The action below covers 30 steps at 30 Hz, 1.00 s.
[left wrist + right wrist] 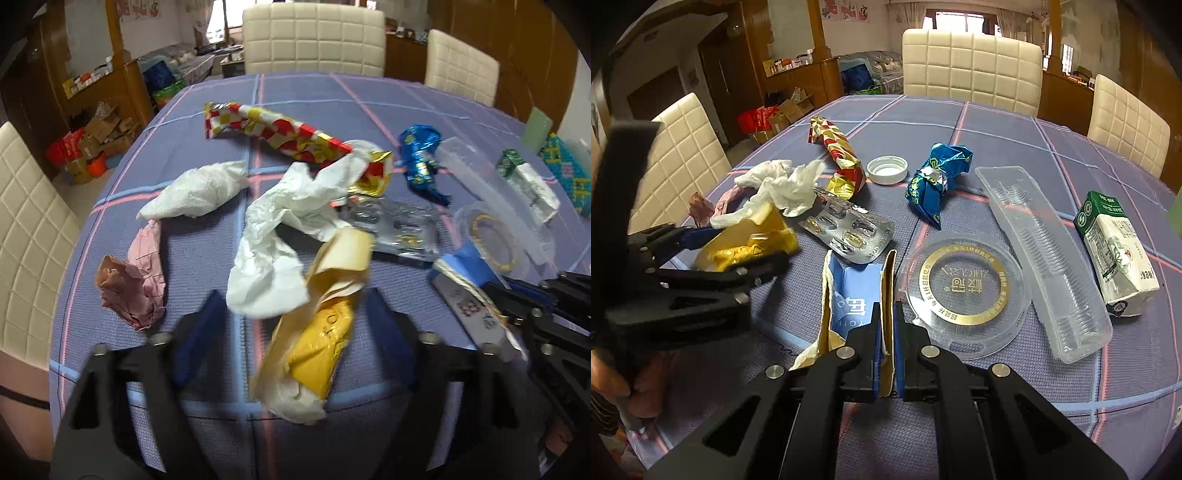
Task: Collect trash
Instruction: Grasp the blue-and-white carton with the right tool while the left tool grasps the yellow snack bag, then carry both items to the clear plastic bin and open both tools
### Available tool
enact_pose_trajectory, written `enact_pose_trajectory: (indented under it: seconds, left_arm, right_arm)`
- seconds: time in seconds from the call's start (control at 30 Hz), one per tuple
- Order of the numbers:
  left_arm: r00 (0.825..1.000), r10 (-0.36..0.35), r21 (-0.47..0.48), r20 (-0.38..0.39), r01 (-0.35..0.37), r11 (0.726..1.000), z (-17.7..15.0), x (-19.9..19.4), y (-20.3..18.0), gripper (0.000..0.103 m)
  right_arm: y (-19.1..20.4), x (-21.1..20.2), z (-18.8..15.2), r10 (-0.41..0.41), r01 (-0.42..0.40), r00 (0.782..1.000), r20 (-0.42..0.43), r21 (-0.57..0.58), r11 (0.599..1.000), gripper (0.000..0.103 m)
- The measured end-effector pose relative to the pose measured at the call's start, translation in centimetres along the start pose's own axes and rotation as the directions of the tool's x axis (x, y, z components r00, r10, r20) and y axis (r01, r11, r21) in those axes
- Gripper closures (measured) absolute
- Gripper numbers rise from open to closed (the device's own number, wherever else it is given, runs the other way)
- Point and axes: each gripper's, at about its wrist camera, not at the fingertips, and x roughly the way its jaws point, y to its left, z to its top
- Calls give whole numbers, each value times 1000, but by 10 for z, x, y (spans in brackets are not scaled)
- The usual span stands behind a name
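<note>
A crumpled yellow wrapper (321, 343) lies on the checked blue tablecloth between the fingers of my left gripper (295, 325). The jaws stand apart, and a gap shows beside the left finger (199, 328). A white tissue (273, 251) lies just beyond the wrapper. In the right wrist view, my right gripper (886, 328) is shut on the upright torn wall of a flattened blue carton (853, 291). In that view the left gripper (731, 251) sits at the left, around the yellow wrapper (746, 243).
More litter covers the table (369, 96): a red-gold wrapper (273, 129), a blue foil wrapper (938, 181), a blister pack (849, 232), a white cap (888, 170), a clear round lid (964, 288), a clear tray (1045, 258), a milk carton (1115, 251) and pink paper (136, 280). Cream chairs (971, 62) ring the table.
</note>
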Motion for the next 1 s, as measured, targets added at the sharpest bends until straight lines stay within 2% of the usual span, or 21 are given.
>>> enact_pose_trajectory:
  seconds: [0.07, 0.1, 0.27, 0.43, 0.67, 1.0]
  left_arm:
    - [1000, -14, 28, -1, 14, 1000, -2, -4, -4, 72]
    - [1000, -23, 31, -9, 23, 999, -3, -7, -4, 73]
    - [999, -47, 23, -25, 48, 999, -15, -19, 0, 76]
    - [999, -48, 18, -5, 48, 999, -25, -38, 7, 76]
    - [998, -13, 33, 66, 10, 999, -37, -69, 17, 75]
    - [993, 46, -68, 105, -39, 997, -58, -99, 66, 75]
  right_arm:
    - [3, -1, 0, 15, -15, 1000, -1, -5, 1000, 97]
    - [5, 0, 1, 19, -19, 1000, -1, -7, 1000, 97]
    - [19, 0, 1, 44, -44, 999, -1, -37, 998, 97]
    - [33, -9, 1, 53, -52, 999, 12, -69, 996, 97]
    - [53, -26, 1, 72, -69, 997, 28, -97, 993, 97]
    - [105, -37, 10, 108, -98, 993, 38, -204, 974, 97]
